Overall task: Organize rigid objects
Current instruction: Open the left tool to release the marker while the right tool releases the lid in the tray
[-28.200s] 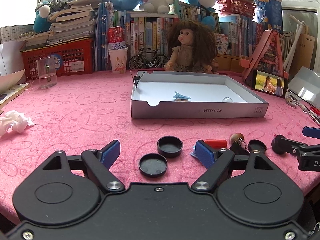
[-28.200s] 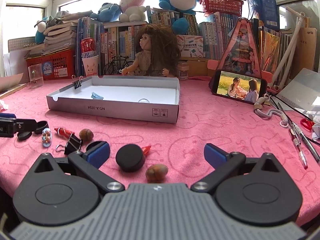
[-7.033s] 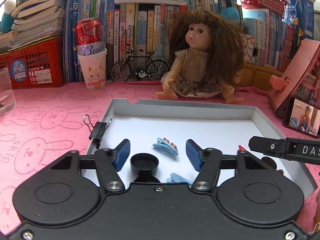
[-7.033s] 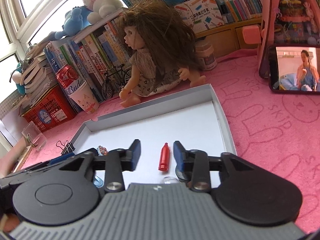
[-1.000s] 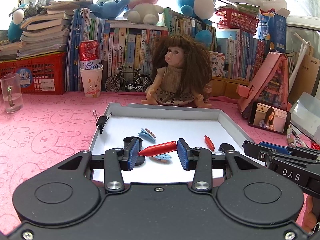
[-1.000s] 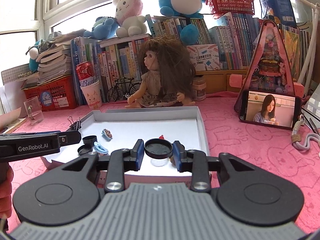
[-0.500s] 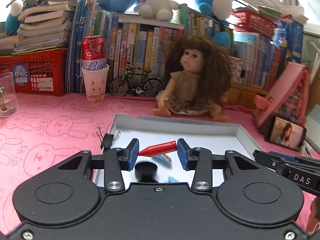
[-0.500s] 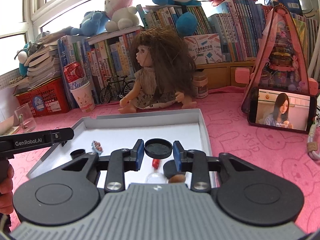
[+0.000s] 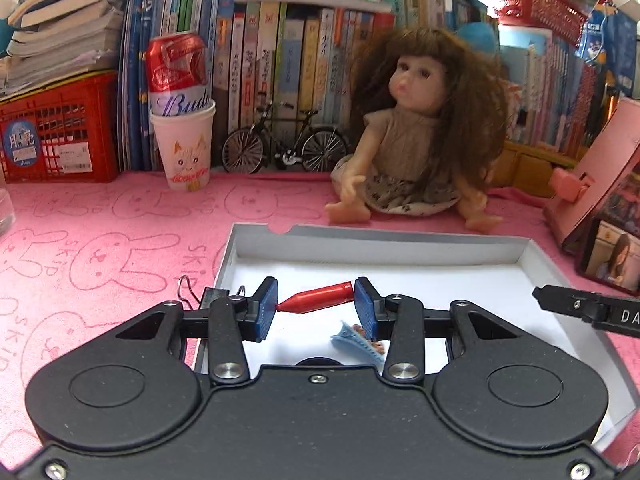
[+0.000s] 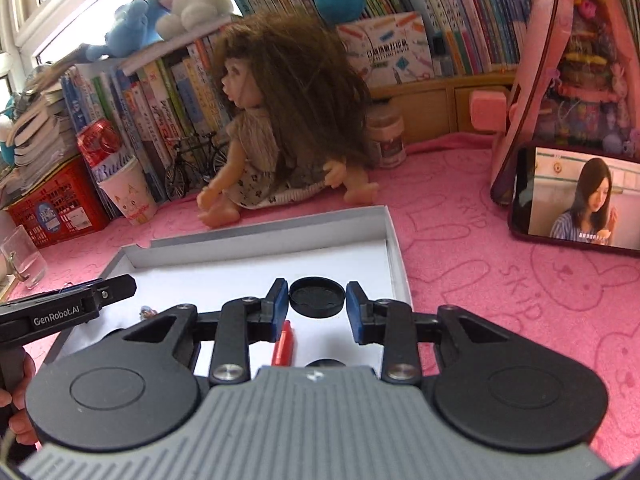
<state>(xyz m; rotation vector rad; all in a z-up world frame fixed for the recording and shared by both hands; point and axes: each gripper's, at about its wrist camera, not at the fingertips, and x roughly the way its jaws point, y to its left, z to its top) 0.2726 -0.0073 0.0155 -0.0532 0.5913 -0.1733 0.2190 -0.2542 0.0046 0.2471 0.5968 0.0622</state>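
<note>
My left gripper [image 9: 316, 308] is shut on a red pointed cap [image 9: 318, 303], held crosswise above the white floor of the grey shallow box [image 9: 400, 236]. A blue hair clip [image 9: 356, 342] lies in the box just under the right finger. In the right wrist view my right gripper [image 10: 317, 308] is shut on a round black lid [image 10: 317, 297], over the right half of the same box [image 10: 394, 256]. Another red cap [image 10: 283, 344] lies in the box below the left finger. The left gripper's tip [image 10: 116, 286] reaches in from the left.
A doll [image 9: 412, 136] sits right behind the box. A paper cup with a red can [image 9: 182, 132], a model bicycle [image 9: 284, 146], books and a red basket [image 9: 56, 136] line the back. A phone [image 10: 576, 200] stands right of the box. A binder clip [image 9: 200, 292] grips the box's left wall.
Both grippers have moved forward over the box toward the doll, each keeping its object. The box and doll now look nearer and larger.
</note>
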